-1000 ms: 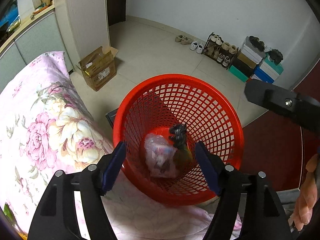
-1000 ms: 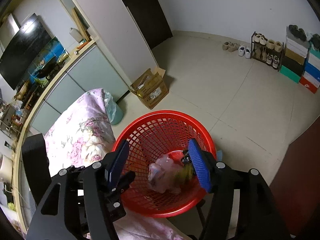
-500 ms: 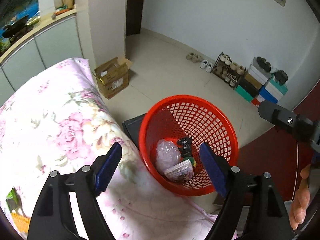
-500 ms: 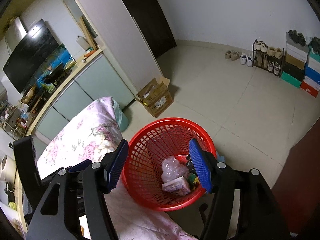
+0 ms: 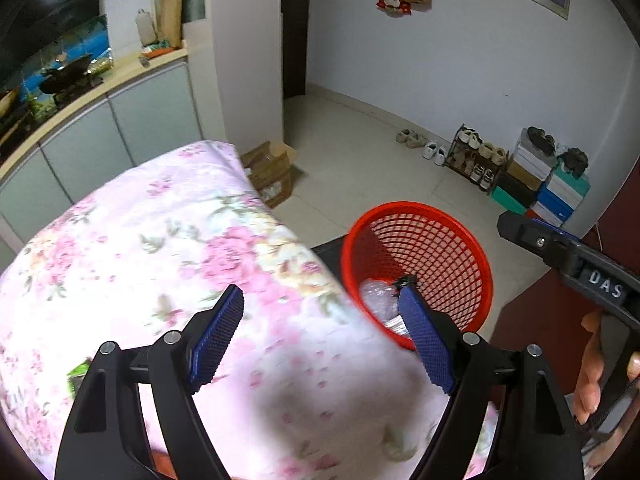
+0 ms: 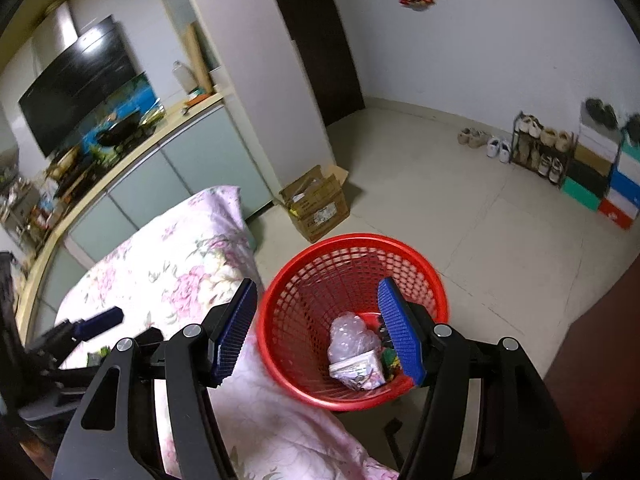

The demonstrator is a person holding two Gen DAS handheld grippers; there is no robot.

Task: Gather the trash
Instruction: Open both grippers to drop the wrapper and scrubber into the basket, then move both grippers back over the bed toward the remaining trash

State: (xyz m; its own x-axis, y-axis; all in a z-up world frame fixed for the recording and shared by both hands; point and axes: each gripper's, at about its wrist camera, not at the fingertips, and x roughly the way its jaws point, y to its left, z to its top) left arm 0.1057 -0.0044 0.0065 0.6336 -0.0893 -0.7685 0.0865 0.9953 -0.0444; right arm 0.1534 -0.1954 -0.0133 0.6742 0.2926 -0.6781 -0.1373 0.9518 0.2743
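A red mesh basket (image 5: 448, 224) (image 6: 424, 264) stands beside the table with the pink floral cloth (image 5: 160, 240) (image 6: 176, 264). Inside it lie a crumpled clear plastic bag (image 6: 352, 334), a white packet (image 6: 360, 372) and dark and green-yellow scraps (image 6: 390, 360). My left gripper (image 5: 320, 336) is open and empty above the cloth, left of the basket. My right gripper (image 6: 318, 332) is open and empty above the basket's near rim. A green wrapper (image 5: 78, 374) (image 6: 98, 356) lies on the cloth at the left. The left gripper's fingers (image 6: 100, 320) show in the right wrist view.
An open cardboard box (image 6: 316, 204) (image 5: 272, 172) stands on the tiled floor by a white pillar. A shoe rack (image 6: 540, 148) and stacked shoe boxes (image 6: 612, 176) line the far wall. Pale cabinets (image 5: 120, 128) with a counter run behind the table. A dark red door (image 6: 592, 360) is at the right.
Both grippers have risen and pulled back from the basket; the left one has swung left over the cloth. A white packet now lies in the basket.
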